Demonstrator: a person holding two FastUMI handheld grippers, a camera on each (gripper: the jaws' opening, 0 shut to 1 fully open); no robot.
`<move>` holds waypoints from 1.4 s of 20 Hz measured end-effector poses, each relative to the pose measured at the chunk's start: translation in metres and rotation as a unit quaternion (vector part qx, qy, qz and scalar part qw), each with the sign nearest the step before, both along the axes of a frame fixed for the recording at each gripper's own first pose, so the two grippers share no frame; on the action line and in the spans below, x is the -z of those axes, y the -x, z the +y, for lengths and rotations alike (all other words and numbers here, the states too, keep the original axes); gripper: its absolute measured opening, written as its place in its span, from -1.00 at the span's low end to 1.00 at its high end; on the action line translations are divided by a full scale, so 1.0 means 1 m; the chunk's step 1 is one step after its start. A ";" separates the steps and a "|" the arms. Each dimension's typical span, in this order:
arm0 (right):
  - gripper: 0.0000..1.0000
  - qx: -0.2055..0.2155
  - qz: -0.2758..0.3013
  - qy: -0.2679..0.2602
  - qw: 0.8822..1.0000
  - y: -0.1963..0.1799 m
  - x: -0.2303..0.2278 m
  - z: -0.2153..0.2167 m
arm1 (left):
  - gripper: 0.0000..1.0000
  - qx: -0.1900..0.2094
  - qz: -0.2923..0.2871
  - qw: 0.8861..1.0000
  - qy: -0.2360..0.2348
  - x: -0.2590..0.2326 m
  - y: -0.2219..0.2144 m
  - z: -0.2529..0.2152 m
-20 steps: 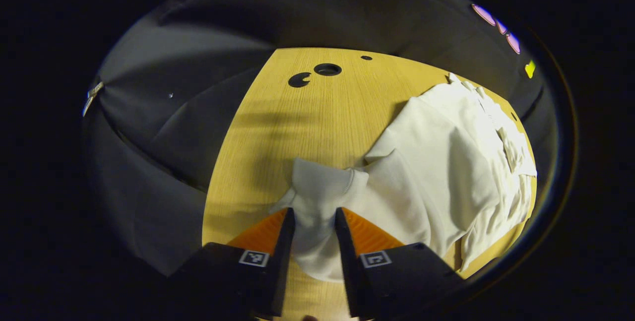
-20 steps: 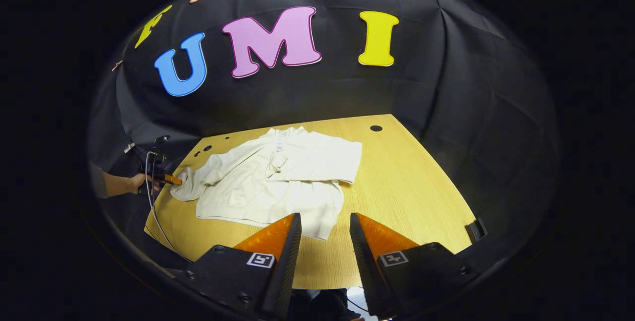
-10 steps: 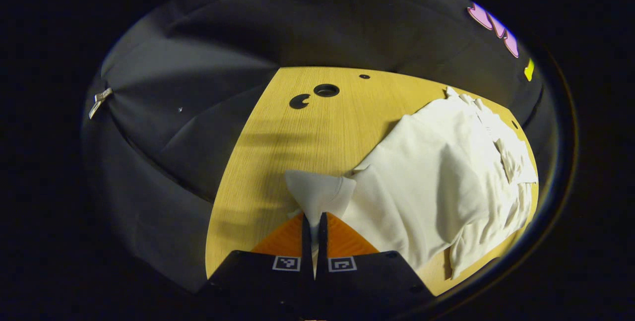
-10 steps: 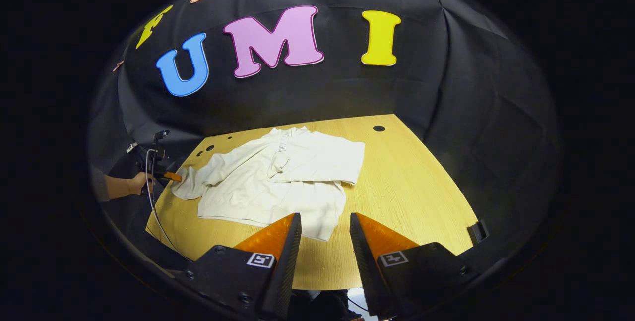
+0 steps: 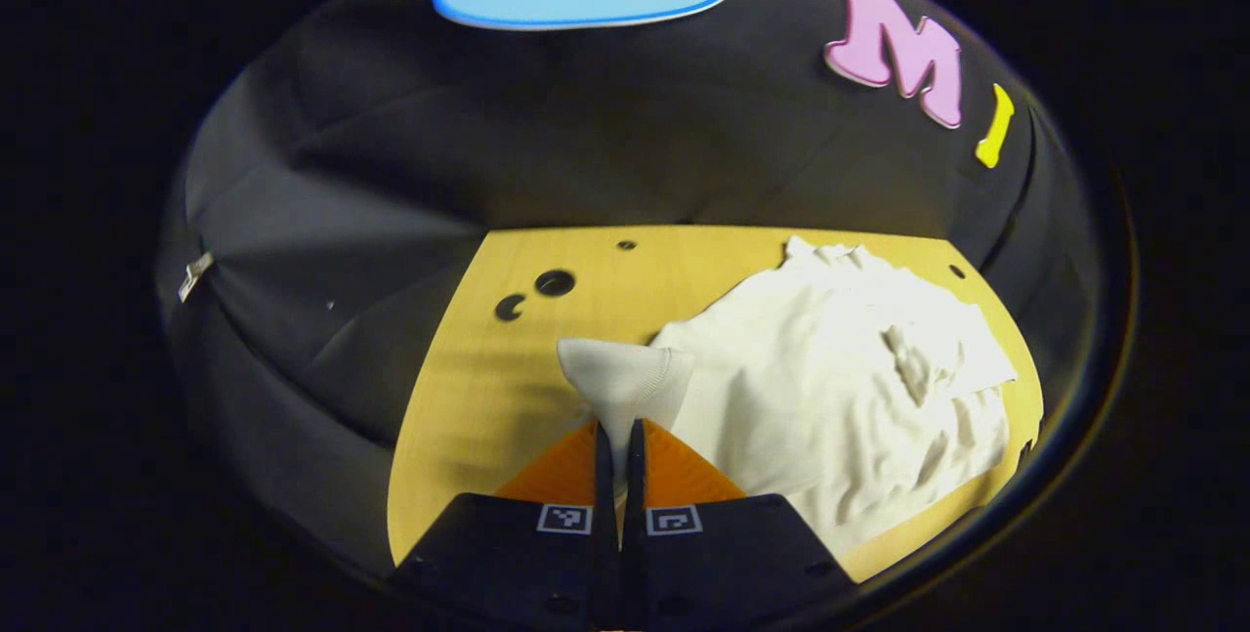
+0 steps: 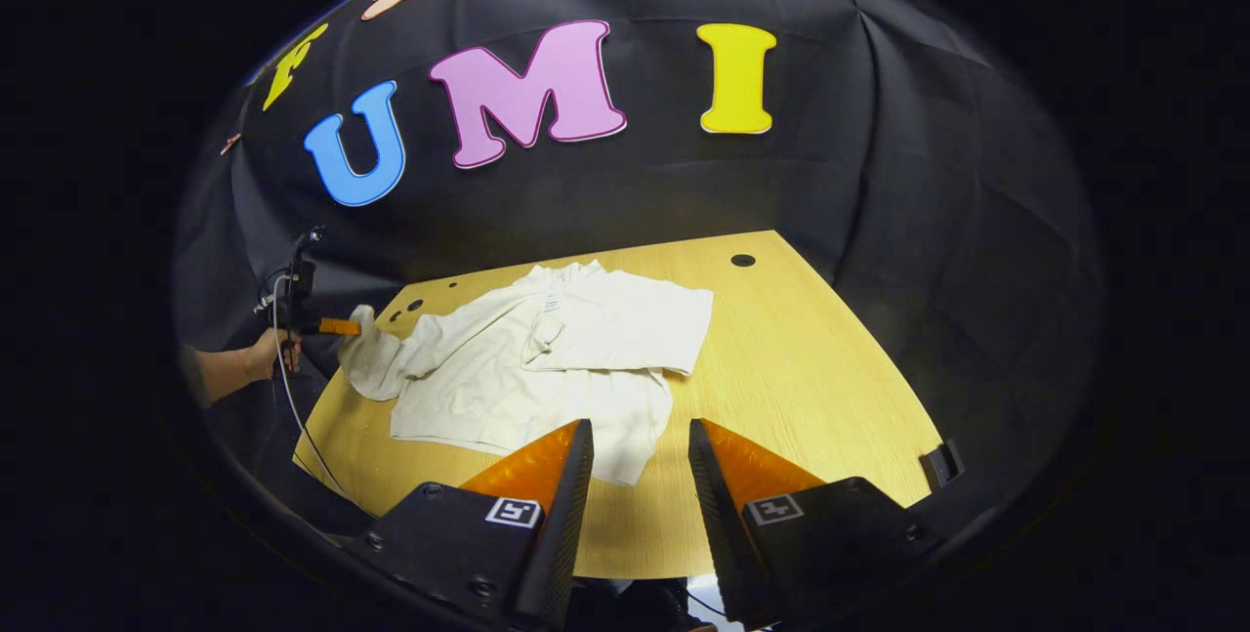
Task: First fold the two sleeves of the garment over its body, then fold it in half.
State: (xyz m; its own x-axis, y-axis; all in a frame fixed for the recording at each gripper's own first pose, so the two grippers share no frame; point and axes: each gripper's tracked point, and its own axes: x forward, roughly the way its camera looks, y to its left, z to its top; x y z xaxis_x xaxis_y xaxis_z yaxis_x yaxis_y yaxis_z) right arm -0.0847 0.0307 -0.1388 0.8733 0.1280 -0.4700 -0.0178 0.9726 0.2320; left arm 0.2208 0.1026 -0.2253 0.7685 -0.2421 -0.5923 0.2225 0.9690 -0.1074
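Cuff (image 5: 625, 380) pinched, and that's the left tool (image 5: 619, 437) clamped tight on the very end of the sleeve, both fingers pressing the cloth with no gap between them. From the right gripper view you can see that tool out past the garment's far-left edge (image 6: 337, 326), a hand (image 6: 262, 356) behind it, the sleeve (image 6: 376, 363) lifted and stretched out from the body.

The garment (image 6: 547, 358) itself, a pale long-sleeved top, lies flat on the wooden table (image 6: 801, 378), roughly in the middle. Its other sleeve already lies folded across the chest, making that squared-off panel (image 6: 625, 324) on the upper right of the body. So by my read one sleeve is done and this is the second.

The right tool (image 6: 640, 461) hangs just off the garment's near hem, jaws parted, holding nothing.

As for how it handles: soft, light knit, I'd say, drooping wherever it isn't held, and wrinkling easily across the body. No stiffness to carry a fold, so the sleeve will want to be laid down, not flung. The ribbed cuff looks the sound place to grip, thicker and less likely to slip. The risk I'd watch is the shoulder dragging along and rucking the body as the sleeve swings over. For the final halving, the hem corners nearest the right tool look like the natural hold.
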 end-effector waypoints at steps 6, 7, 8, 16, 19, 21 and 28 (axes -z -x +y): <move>0.22 0.012 -0.005 -0.008 1.000 0.001 0.000 -0.022 | -0.89 0.069 -0.044 0.997 0.017 -0.061 -0.014 -0.111; 0.22 0.014 -0.005 -0.010 1.000 0.002 0.001 -0.025 | -0.88 0.081 -0.044 0.995 0.021 -0.067 -0.014 -0.130; 0.22 0.017 -0.005 -0.012 1.000 0.003 0.002 -0.029 | -0.89 0.093 -0.047 0.994 0.023 -0.072 -0.013 -0.149; 0.22 0.033 -0.005 -0.013 0.999 0.013 0.005 -0.057 | -0.89 0.174 -0.044 0.983 0.039 -0.080 0.000 -0.286; 0.22 0.040 -0.002 -0.014 0.999 0.017 0.009 -0.068 | -0.89 0.202 -0.040 0.978 0.041 -0.079 0.006 -0.336; 0.22 0.047 -0.001 -0.014 0.999 0.018 0.011 -0.078 | -0.89 0.220 -0.038 0.974 0.039 -0.075 0.007 -0.368; 0.22 0.070 0.011 -0.015 0.997 0.024 0.021 -0.106 | -0.88 0.260 -0.008 0.966 0.007 -0.029 0.016 -0.448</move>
State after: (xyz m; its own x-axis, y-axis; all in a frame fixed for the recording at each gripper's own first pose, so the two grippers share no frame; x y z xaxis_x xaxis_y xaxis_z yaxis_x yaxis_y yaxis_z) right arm -0.1087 -0.0749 -0.1603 0.8729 0.0190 -0.4875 0.1241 0.9577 0.2595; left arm 0.2047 -0.3452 -0.1966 0.5496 -0.6057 -0.5754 0.6805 0.7241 -0.1123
